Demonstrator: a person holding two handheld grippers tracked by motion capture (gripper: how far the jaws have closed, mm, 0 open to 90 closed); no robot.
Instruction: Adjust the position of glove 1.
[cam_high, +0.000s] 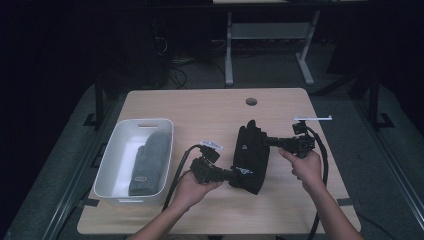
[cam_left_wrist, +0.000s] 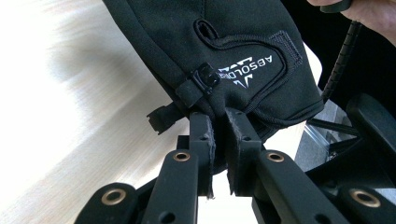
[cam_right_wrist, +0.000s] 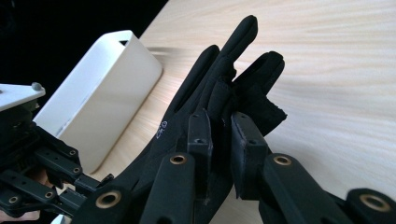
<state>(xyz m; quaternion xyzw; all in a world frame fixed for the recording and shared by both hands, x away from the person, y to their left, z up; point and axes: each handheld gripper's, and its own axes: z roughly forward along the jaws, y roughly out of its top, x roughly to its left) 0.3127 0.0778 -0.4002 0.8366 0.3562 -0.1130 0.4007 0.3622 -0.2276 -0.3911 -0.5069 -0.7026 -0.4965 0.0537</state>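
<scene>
Both claws pinch one black glove (cam_high: 250, 157) — the left claw (cam_high: 226, 175) at its cuff, the right claw (cam_high: 266, 141) at its fingers — holding it just over the bench (cam_high: 210, 107). Next, I think, carry it to the white bin (cam_high: 116, 150), beside the grey glove (cam_high: 149, 162).

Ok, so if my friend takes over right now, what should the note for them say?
Left gripper: shut on the cuff end of the black glove.
Right gripper: shut on the same glove, up by its fingers.
Where things are: the black glove hangs stretched between the two grippers over the wooden table. The white bin sits at the table's left side, with a grey glove lying inside.
Done: the grey glove is in the bin and the black glove is picked up.
Left: probably carry the black glove across to the bin, put it in and let go.
</scene>
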